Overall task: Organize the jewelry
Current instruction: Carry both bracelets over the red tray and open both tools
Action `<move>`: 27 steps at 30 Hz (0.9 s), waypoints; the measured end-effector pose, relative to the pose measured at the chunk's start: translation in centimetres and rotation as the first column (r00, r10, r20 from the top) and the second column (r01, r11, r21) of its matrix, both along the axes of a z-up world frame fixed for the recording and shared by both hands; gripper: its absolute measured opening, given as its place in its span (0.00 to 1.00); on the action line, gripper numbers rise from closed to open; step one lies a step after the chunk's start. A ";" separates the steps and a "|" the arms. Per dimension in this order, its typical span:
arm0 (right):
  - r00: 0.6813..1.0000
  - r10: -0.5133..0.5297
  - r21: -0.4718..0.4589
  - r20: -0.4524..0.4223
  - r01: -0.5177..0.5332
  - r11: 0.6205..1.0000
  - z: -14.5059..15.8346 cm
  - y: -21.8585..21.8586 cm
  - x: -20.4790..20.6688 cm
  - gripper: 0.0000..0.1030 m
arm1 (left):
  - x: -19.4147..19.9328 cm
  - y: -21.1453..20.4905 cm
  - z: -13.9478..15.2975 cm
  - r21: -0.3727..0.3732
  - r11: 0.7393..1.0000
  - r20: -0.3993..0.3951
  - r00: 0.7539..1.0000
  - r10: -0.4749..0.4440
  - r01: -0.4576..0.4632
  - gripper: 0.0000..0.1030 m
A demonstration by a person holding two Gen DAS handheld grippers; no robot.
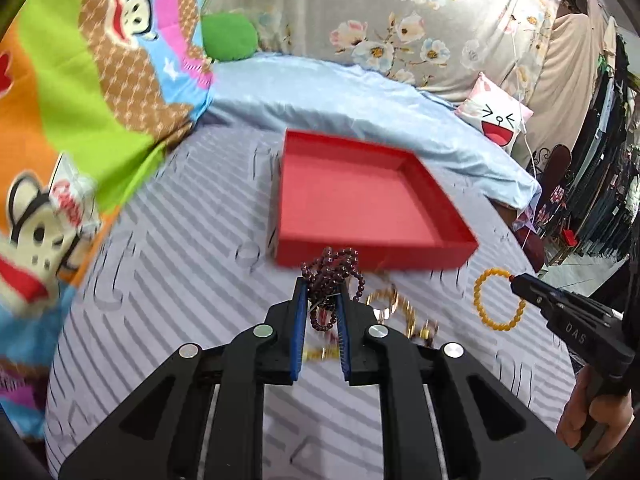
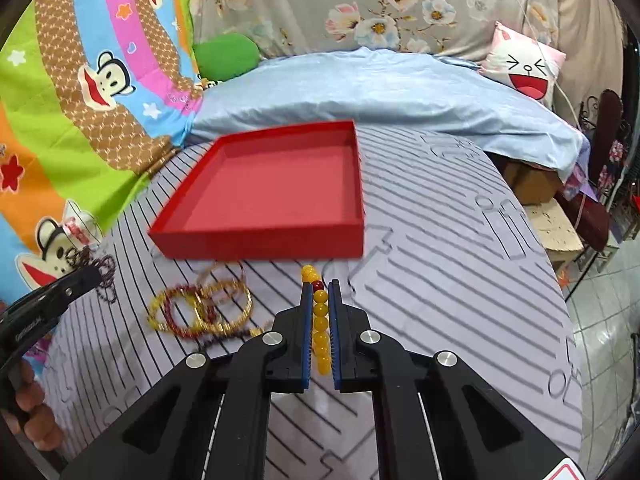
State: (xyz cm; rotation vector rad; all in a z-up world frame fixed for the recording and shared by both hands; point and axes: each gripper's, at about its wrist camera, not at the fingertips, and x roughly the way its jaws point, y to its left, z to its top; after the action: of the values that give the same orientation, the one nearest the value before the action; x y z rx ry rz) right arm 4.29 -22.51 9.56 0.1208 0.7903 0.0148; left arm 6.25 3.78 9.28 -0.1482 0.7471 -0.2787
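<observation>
The left gripper [image 1: 322, 300] is clamped on a bunched dark purple bead strand [image 1: 334, 270], its jaws only narrowly apart. The right gripper [image 2: 320, 292] pinches a yellow bead bracelet [image 2: 320, 320] between nearly closed jaws. At 12 o'clock of both lies the red tray [image 2: 276, 236]; gold bangles [image 2: 208, 308] lie on the striped sheet [image 2: 440, 280] at 9 o'clock of the right gripper.

The letters "DAS" stood in pale relief on the black body of the right gripper [image 1: 516, 282], seen from the left wrist. Red lettering showed on a small clear packet [image 1: 72, 200] lying against the cartoon blanket [image 1: 80, 112], too blurred to read.
</observation>
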 end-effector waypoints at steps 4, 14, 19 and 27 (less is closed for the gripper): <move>0.999 0.015 -0.012 0.032 -0.015 1.000 1.7 -0.2 3.1 0.07 | 3.7 -0.8 1.5 -0.008 1.000 0.023 0.999 -0.022 0.022 0.13; 0.996 0.067 -0.003 0.049 -0.067 0.998 4.1 1.4 15.8 0.07 | 16.6 -3.0 1.7 -0.007 0.999 0.004 0.999 -0.051 0.051 0.13; 0.997 0.077 0.045 -0.024 -0.076 0.996 1.8 1.9 21.9 0.07 | 21.8 -4.4 0.5 0.040 0.997 -0.028 0.998 -0.065 0.066 0.13; 0.980 0.055 0.122 -0.191 -0.032 0.992 -3.5 -0.1 26.9 0.07 | 26.2 -6.3 -1.8 0.093 0.994 -0.051 0.997 -0.058 0.063 0.17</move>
State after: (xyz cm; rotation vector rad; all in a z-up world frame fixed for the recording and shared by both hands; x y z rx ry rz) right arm 31.17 -22.59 6.11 0.2201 0.9874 0.0924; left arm 32.43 -2.51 7.43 -0.0429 0.8119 -0.2980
